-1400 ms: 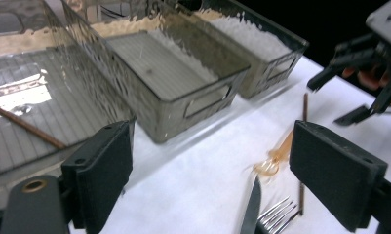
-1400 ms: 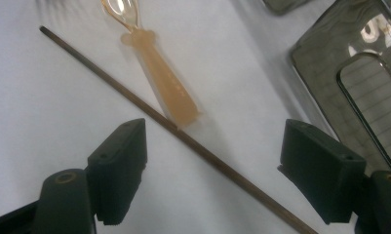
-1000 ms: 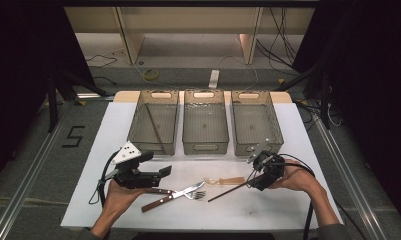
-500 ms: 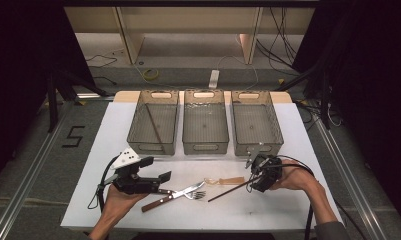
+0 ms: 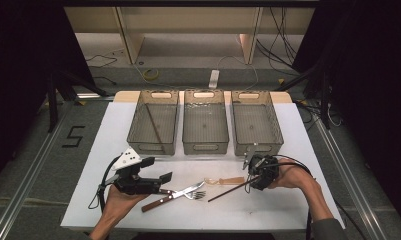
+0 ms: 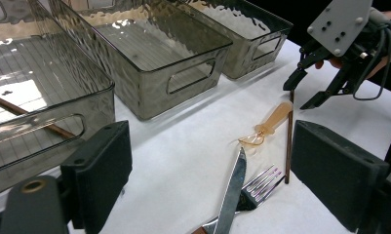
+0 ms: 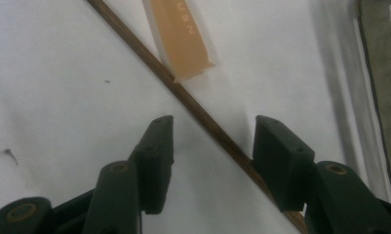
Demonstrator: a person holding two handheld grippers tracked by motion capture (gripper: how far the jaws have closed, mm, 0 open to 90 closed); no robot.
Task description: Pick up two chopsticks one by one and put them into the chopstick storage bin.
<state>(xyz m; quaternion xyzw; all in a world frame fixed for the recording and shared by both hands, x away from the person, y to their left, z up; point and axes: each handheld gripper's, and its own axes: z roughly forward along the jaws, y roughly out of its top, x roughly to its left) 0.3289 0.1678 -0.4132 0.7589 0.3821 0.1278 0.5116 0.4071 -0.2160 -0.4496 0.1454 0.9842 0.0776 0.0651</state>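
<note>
A dark brown chopstick (image 5: 228, 190) lies slanted on the white table (image 5: 288, 150), beside an amber plastic spoon (image 5: 225, 181). My right gripper (image 5: 251, 172) is open and low over the chopstick's far end. In the right gripper view the chopstick (image 7: 183, 97) runs between the two fingers of the right gripper (image 7: 212, 146), below the spoon's handle (image 7: 181, 34). My left gripper (image 5: 158, 171) is open and holds nothing. It points at a wooden-handled knife (image 6: 232, 190) and a fork (image 6: 261, 183) that lie crossed in front of it.
Three clear grey bins stand in a row at the back: left (image 5: 153, 125), middle (image 5: 204, 122), right (image 5: 255, 122). The left bin holds another chopstick (image 6: 27, 117). The table's front edge runs just behind both hands.
The right gripper has edged slightly left and down over the chopstick's end. The left gripper has barely shifted. The cutlery lies where it was.
</note>
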